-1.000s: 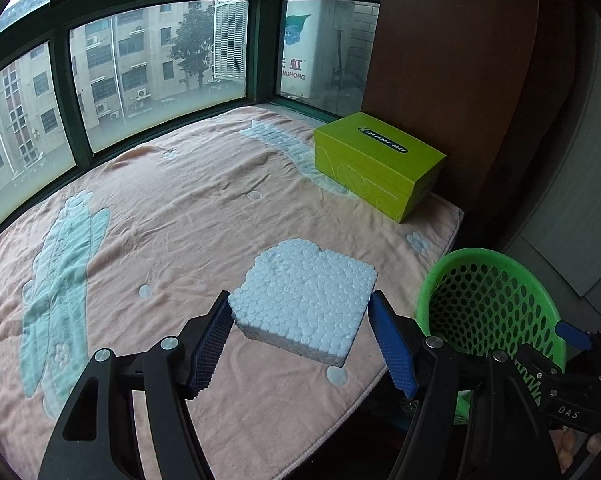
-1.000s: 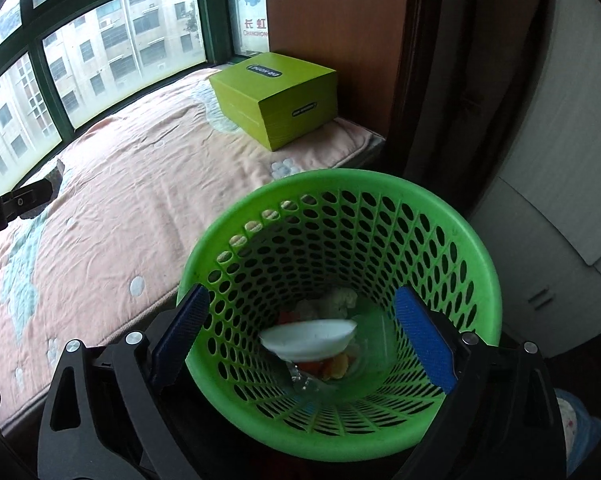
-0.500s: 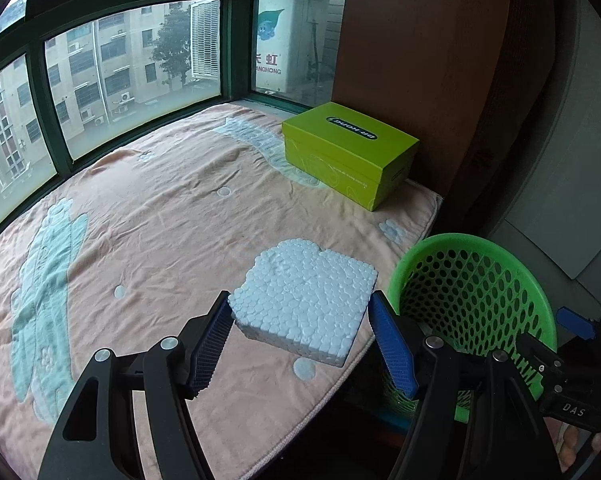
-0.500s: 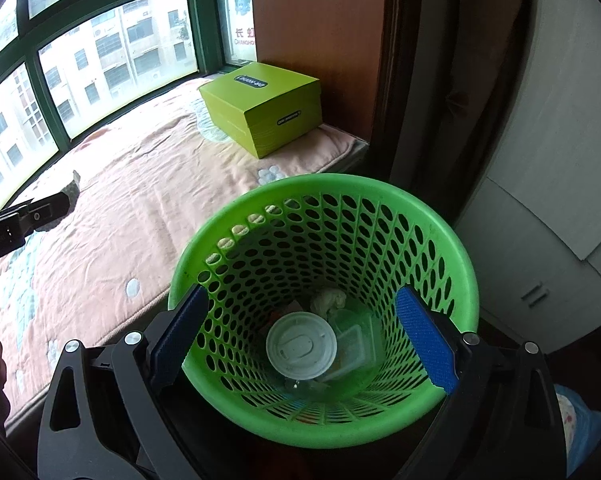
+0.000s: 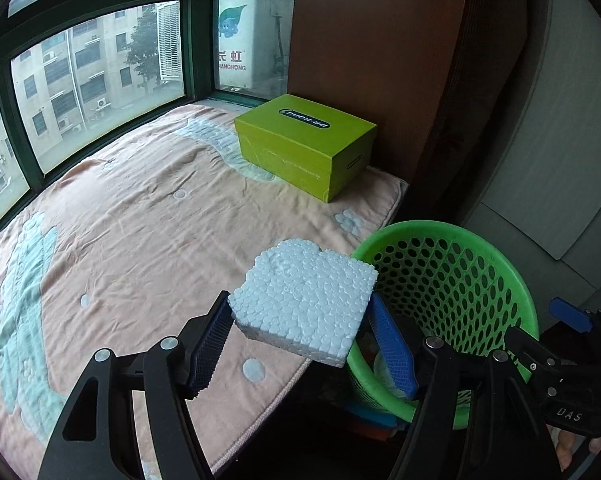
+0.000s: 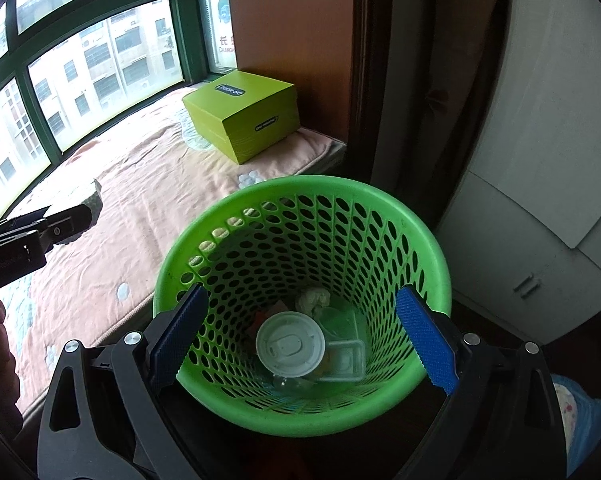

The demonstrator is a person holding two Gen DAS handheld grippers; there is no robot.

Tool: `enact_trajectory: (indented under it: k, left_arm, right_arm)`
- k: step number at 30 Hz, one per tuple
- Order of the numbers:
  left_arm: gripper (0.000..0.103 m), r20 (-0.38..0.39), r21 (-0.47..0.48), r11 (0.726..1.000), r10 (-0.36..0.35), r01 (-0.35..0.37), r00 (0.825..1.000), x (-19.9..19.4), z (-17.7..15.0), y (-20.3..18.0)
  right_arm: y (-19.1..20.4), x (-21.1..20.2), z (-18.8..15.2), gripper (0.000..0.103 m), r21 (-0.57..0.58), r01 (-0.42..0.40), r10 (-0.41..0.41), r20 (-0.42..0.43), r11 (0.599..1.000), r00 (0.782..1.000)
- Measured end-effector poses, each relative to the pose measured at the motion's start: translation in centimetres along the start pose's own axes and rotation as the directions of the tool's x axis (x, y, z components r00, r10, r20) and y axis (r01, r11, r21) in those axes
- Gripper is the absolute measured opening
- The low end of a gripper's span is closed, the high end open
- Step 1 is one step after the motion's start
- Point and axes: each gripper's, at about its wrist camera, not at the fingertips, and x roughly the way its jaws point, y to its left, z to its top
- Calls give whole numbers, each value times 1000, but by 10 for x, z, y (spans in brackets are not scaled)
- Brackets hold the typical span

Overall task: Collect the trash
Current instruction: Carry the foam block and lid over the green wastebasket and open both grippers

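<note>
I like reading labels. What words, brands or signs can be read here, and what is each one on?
"DR·HONG": oval label, upside down, on the lid of the green box.
"CHANGHONG", first letter cut off, under two Chinese characters I cannot read surely: building outside the window.
"DAS": right tool.
Box's end label and print on the left tool: too small.

I'm in a home, at a bay window (image 5: pixel 96 80) seat padded with a peach blanket (image 5: pixel 140 216), apartment blocks outside; a shoebox (image 5: pixel 304 144) sits on it, a cupboard (image 6: pixel 540 160) and green bin (image 6: pixel 300 280) stand beside
</note>
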Motion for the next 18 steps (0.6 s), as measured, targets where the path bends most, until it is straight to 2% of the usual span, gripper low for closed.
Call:
enact_trajectory:
  k: [18]
  left_arm:
    - [67,-44,77,995,-67,70,997,24,7,-55]
  right_arm:
    - [-31,-5,-10,94,62,39,-39,-6,997,999]
